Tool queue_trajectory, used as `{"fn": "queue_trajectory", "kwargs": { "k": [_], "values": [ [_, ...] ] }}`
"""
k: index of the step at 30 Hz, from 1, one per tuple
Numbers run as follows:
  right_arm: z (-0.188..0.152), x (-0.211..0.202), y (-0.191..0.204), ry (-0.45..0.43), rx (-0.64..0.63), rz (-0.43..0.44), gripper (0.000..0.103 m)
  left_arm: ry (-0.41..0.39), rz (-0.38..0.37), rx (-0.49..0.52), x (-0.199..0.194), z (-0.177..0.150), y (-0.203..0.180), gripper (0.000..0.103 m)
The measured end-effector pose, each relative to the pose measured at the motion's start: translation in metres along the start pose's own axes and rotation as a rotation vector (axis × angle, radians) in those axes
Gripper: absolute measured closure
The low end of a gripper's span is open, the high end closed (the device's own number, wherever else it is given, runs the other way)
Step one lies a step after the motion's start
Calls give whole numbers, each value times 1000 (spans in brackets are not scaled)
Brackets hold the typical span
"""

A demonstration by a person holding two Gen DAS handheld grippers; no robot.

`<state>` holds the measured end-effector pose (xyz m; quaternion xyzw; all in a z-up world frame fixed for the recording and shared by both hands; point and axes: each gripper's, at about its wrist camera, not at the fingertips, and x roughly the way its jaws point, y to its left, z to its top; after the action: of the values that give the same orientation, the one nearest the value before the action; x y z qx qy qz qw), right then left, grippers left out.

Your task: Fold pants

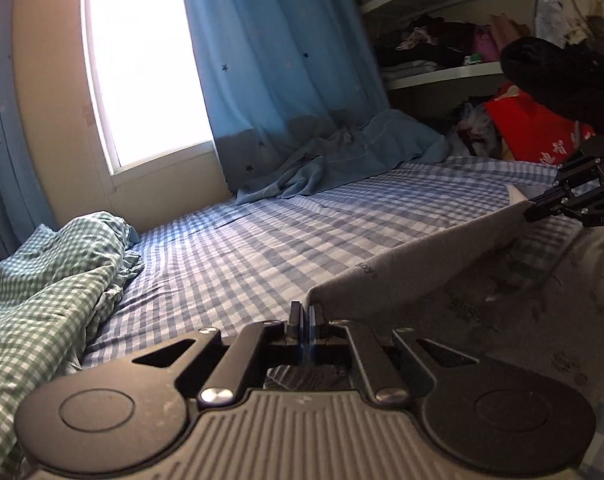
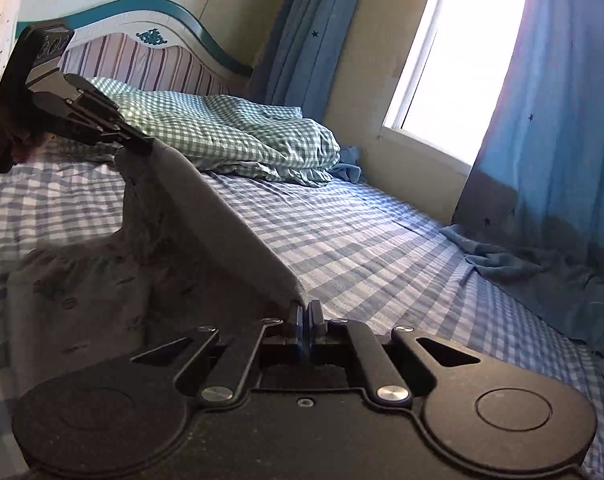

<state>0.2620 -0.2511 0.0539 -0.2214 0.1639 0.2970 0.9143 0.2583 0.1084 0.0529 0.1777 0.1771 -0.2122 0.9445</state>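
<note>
Blue-checked bed (bright window beyond) under grey pants.

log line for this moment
left gripper: shut on grey pants | right gripper: shut on pants | edge lifted off checked bedsheet

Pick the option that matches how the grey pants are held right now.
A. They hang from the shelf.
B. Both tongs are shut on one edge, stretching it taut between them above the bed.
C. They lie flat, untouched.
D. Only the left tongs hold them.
B: the left tongs and right tongs each pinch an end of the grey pants, whose edge runs straight between them over the checked bed sheet.
</note>
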Motion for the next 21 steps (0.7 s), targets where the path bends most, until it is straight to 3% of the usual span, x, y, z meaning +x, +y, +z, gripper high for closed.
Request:
{"fn": "queue_trajectory", "kwargs": {
  "k": [5, 10, 16, 21],
  "values": [
    [-28, -44, 54, 20, -36, -36, 102, 17, -13, 110, -29, -39, -43, 101],
    [-57, -47, 87, 77, -59, -65, 102, 85, -17, 155, -31, -78, -74, 101],
    [-65, -56, 103, 72, -84, -88, 103, 58, -4, 150, -52, -89, -81, 101],
    [-65, -84, 122, 68, -165, -78, 103, 70, -18, 211, -67, -100, -88, 101]
  ]
}}
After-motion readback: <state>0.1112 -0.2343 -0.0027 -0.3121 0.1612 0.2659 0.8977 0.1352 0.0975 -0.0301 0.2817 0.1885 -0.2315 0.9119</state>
